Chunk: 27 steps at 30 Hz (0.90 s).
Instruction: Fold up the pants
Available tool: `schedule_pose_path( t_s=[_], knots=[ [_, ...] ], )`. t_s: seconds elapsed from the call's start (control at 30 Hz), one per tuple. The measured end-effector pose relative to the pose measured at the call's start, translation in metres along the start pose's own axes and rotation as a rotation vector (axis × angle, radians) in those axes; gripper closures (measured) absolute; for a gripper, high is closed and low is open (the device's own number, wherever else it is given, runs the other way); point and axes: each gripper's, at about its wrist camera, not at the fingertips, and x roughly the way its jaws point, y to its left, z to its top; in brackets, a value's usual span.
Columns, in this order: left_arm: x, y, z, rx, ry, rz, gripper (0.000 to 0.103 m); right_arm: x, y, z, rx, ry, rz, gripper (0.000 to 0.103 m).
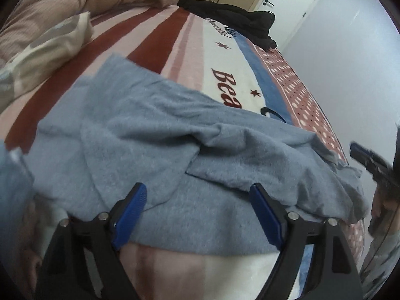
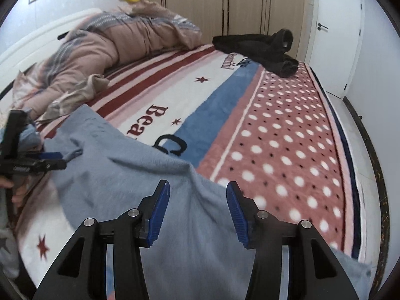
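Grey-blue pants [image 1: 155, 135] lie rumpled across the patterned bed blanket [image 1: 190, 37], one layer folded over another. My left gripper [image 1: 198, 192] is open just above their near edge, holding nothing. My right gripper [image 2: 197, 190] is open above the pants [image 2: 120, 175], with cloth below the fingers but not pinched. The right gripper also shows at the right edge of the left wrist view [image 1: 370, 162]. The left gripper shows at the left edge of the right wrist view [image 2: 37, 162].
A black garment [image 2: 262, 47] lies at the far end of the bed. A pink quilt [image 2: 100, 45] and a pillow [image 1: 50, 47] are piled along the left side. A white door [image 2: 335, 32] and floor lie right of the bed edge.
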Motion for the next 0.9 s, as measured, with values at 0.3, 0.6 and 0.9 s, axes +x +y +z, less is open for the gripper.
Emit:
schedule_pose_path(
  t_s=[0.3,0.6,0.9],
  knots=[
    [-0.006,-0.003,-0.012,-0.032,0.019,-0.082,0.022,-0.04,-0.022,-0.059,0.086,-0.005,0.01,0.061],
    [0.014,0.028,0.032,-0.149,-0.096,0.036,0.032,-0.072,-0.047,-0.092,0.188,-0.055,-0.013,0.061],
    [-0.002,0.02,0.039,-0.032,-0.109,0.179,0.1,-0.094,-0.065,-0.113,0.252,-0.076,-0.058,0.061]
  ],
)
